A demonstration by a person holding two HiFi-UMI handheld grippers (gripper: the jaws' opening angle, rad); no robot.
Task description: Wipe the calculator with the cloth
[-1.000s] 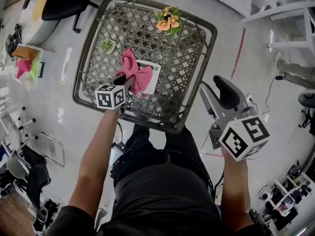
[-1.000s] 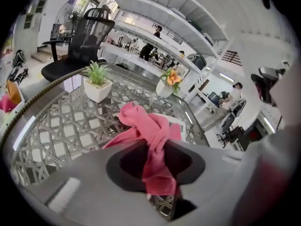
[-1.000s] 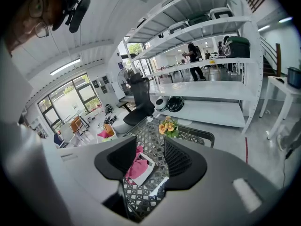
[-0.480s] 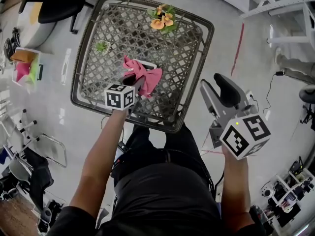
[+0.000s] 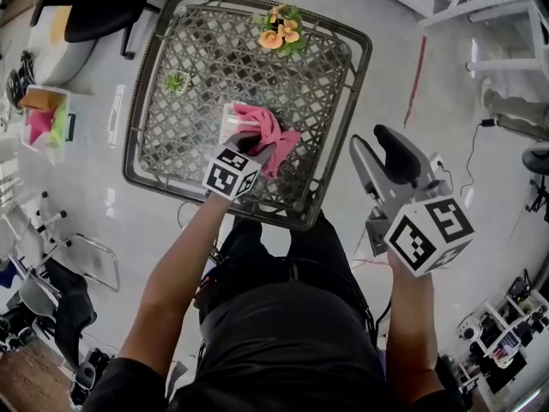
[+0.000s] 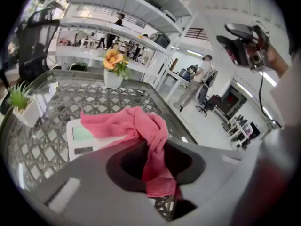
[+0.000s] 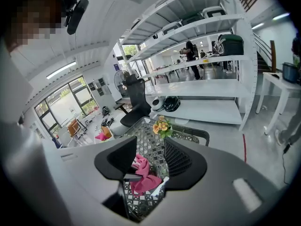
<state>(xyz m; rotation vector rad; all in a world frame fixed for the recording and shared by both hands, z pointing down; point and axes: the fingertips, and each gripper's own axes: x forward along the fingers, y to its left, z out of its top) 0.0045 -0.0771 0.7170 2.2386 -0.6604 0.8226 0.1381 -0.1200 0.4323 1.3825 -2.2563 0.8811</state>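
A white calculator [image 5: 230, 123] lies on the lattice table [image 5: 141, 174]. A pink cloth [image 5: 273, 131] covers its right part, and its left edge shows. My left gripper [image 5: 253, 148] is shut on the cloth. In the left gripper view the cloth [image 6: 136, 126] runs from between the jaws of the left gripper [image 6: 157, 168] out over the calculator [image 6: 87, 138], whose green display is bare. My right gripper [image 5: 375, 148] hangs off the table's right side. Its jaws stand open and empty. The right gripper [image 7: 149, 159] looks across at the cloth [image 7: 142, 172].
A pot of orange flowers [image 5: 279, 28] stands at the table's far edge and a small green plant [image 5: 177, 81] at its left. A black office chair [image 5: 103, 7] is beyond the table's left corner. White shelving [image 7: 202, 93] fills the room's right side.
My left gripper has dragged the cloth to the right across the calculator, baring its left side, and has rolled. The right gripper has stayed put.
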